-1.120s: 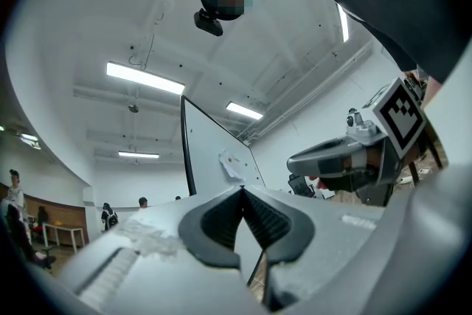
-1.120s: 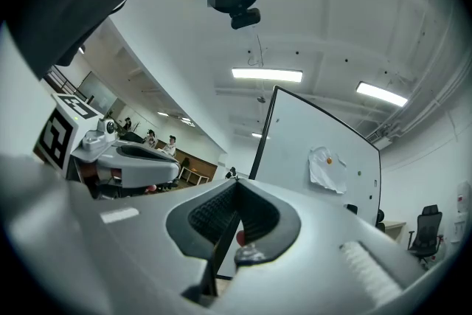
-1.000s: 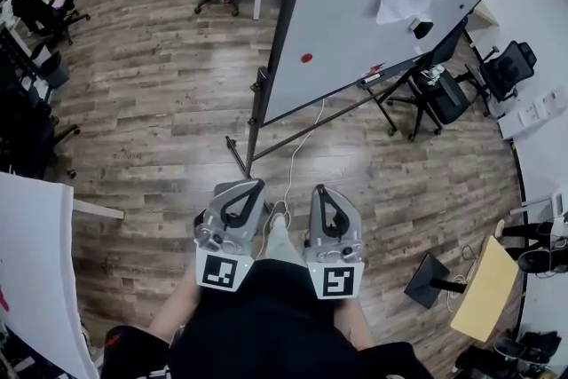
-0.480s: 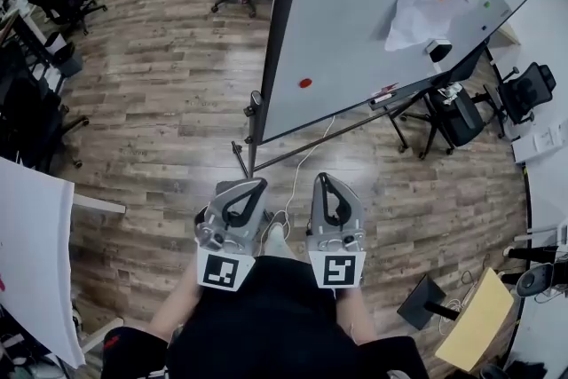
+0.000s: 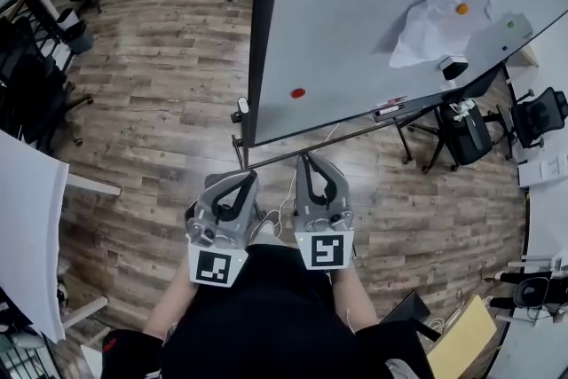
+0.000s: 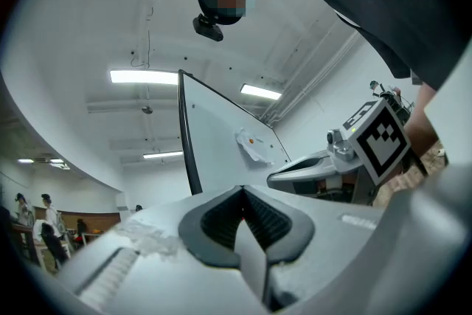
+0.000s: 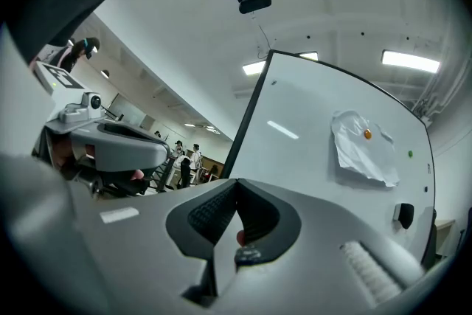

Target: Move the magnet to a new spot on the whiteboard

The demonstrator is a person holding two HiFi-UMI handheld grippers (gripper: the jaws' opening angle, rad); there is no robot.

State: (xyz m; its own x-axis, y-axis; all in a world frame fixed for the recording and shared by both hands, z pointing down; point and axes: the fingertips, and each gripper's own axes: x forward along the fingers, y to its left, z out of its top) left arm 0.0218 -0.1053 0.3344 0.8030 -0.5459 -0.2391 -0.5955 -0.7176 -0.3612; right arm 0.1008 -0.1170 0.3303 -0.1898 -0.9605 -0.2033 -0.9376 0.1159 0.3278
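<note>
Head view has the left tongs point(image 5: 242, 177) and the right tongs point(image 5: 307, 159) side by side low over the wooden floor, both pointing up at the whiteboard point(image 5: 355, 4). Each pair is closed on nothing, its ribbed pads meeting tip to tip. The red magnet point(image 5: 298, 92) sits alone on the board's lower part, ahead of and above the tips and roughly in line with the right pair, well apart from both. Far off to the right of the tongs an orange magnet point(image 5: 462, 9) pins a crumpled sheet of paper point(image 5: 426, 27), so the red one looks like the piece to shift. It is probably a small, light, rigid button with a smooth rim, lying flat and held only by its own pull. The sensible grip would be across its rim with the very tips. Tilting or sliding it free should work better than a straight tug, since so shallow an edge could slip out of the pads.
</note>
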